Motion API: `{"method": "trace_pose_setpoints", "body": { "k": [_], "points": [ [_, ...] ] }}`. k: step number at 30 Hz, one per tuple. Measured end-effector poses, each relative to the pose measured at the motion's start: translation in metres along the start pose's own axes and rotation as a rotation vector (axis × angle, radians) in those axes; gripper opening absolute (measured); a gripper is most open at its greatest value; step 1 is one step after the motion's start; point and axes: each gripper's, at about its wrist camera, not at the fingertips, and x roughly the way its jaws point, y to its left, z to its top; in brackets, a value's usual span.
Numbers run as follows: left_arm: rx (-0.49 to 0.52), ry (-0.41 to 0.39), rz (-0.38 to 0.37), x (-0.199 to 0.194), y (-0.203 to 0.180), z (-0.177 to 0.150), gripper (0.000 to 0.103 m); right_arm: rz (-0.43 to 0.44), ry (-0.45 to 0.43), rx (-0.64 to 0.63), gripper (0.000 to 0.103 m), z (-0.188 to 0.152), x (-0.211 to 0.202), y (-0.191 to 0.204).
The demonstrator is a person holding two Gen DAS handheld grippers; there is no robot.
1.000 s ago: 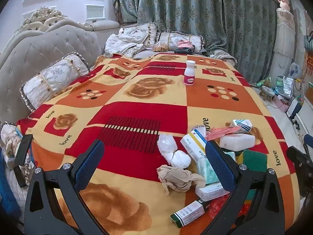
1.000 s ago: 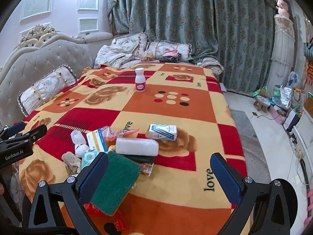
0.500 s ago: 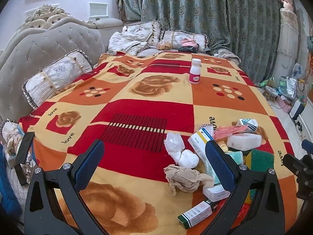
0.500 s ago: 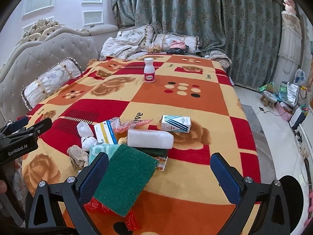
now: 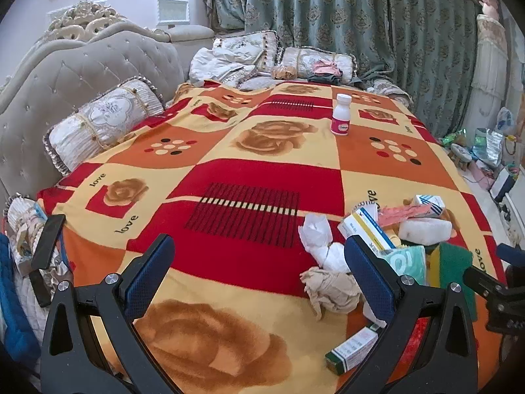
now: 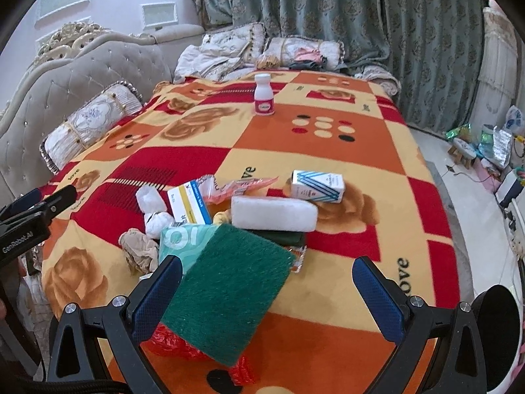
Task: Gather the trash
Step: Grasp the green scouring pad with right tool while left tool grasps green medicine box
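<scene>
A heap of trash lies on the patterned blanket [image 5: 249,170]: a crumpled brown paper [image 5: 329,290] [image 6: 139,251], white tissue wads [image 5: 320,239] [image 6: 152,208], small medicine boxes [image 5: 367,226] [image 6: 188,203], a white foam block [image 6: 274,213], a green scouring pad [image 6: 226,290], a striped box [image 6: 316,185] and red wrapper [image 6: 177,344]. A white bottle [image 5: 341,115] [image 6: 264,95] stands far back. My left gripper [image 5: 259,274] hangs open left of the heap. My right gripper [image 6: 267,295] is open above the green pad's right side, holding nothing.
A tufted grey headboard [image 5: 82,75] and a bolster pillow [image 5: 98,124] run along the left. Pillows and clothes [image 5: 262,62] pile up at the far end under green curtains [image 5: 361,16]. Floor clutter [image 6: 485,144] sits to the right of the bed.
Both grippers have edged forward over the bed, so the trash heap looks nearer and larger. Their fingers stay spread and nothing has been picked up.
</scene>
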Motion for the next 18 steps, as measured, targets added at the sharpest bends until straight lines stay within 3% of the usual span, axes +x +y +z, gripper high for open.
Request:
{"method": "trace_pose_setpoints", "body": {
  "k": [10, 14, 18],
  "points": [
    [0.134, 0.085, -0.152, -0.008, -0.006, -0.029, 0.103, 0.076, 0.112, 0.043, 0.103, -0.004, 0.032, 0.008],
    [0.218, 0.141, -0.225, -0.003, -0.021, -0.049, 0.103, 0.142, 0.132, 0.046, 0.078, -0.01, 0.039, 0.011],
    [0.298, 0.208, -0.297, 0.007, -0.041, -0.068, 0.102, 0.165, 0.119, 0.029, 0.071, -0.012, 0.029, 0.007]
  ]
}}
